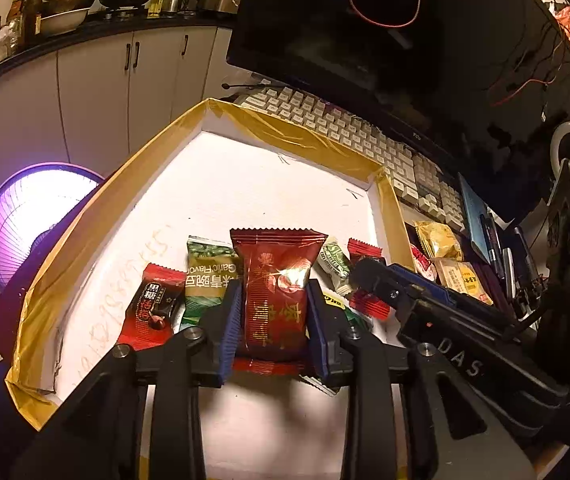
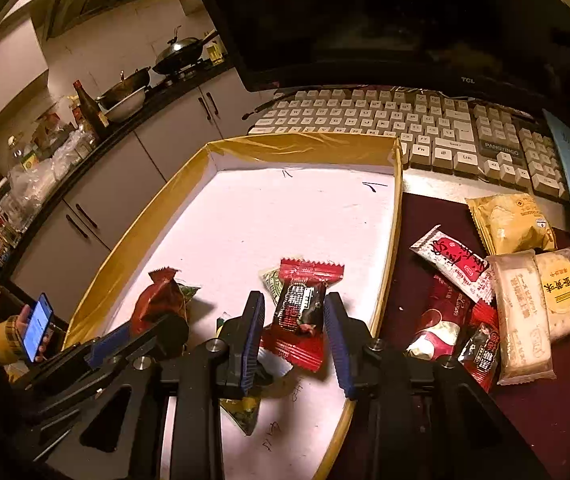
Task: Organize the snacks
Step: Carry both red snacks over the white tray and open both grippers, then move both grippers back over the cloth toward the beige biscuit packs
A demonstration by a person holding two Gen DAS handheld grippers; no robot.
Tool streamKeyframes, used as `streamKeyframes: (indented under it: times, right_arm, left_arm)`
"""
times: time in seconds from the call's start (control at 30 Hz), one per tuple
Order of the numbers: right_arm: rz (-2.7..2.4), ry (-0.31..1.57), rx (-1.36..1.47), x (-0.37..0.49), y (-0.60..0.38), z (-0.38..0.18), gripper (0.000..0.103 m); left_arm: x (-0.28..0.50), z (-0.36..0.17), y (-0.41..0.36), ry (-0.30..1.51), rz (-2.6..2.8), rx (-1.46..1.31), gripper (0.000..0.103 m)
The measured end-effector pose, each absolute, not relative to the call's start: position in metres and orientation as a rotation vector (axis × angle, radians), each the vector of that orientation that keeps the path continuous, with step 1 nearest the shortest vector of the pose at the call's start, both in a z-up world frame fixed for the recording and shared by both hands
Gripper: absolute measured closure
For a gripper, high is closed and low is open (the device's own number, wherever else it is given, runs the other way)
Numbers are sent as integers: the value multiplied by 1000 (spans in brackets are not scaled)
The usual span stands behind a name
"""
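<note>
The lower part of a green garlic-flavour pea packet (image 1: 209, 276) is hidden behind a blue ribbed finger (image 1: 232, 320). A small green-and-white sachet (image 2: 272, 280) is largely covered by a red-and-black candy wrapper (image 2: 303, 308). A glossy dark monitor (image 2: 405, 20) is cut off by the upper edge.

Both claws (image 1: 273, 312) (image 2: 295, 320) angled downward

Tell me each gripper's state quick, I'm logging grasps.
Left gripper: closed on the large red packet.
Right gripper: open, red-black candy between its fingers, ungripped.
</note>
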State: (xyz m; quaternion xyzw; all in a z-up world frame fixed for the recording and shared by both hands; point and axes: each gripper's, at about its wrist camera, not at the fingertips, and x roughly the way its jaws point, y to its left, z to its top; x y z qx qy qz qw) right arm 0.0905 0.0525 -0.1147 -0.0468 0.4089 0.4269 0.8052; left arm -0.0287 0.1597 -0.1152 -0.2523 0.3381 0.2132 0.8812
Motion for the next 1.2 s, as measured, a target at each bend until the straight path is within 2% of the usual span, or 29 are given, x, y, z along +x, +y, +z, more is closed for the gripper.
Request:
streamKeyframes:
  times: [0.13,0.3,0.33,0.6,0.77,1.2]
  right_arm:
    - [940,876,-43,92,45,-111,66]
    - [939,851,82,97,24,-101,48]
    - [949,851,118,98,19,-100,45]
    - [949,805,256,93,-21,-87,39]
    - [872,783,327,100,-58,-85,38]
    - [572,857,312,129,-144,-135,39]
  left_arm:
    - [-32,-110,158,678,440,-535,66]
    - [-41,-101,158,614,431,-567,40]
    - [-42,-99,158,602,427,-571,39]
    - [-41,-85,127,553,328,-546,39]
    - [-31,-79,95,552,267,-496,37]
    - [1,-92,34,661,167,-392,37]
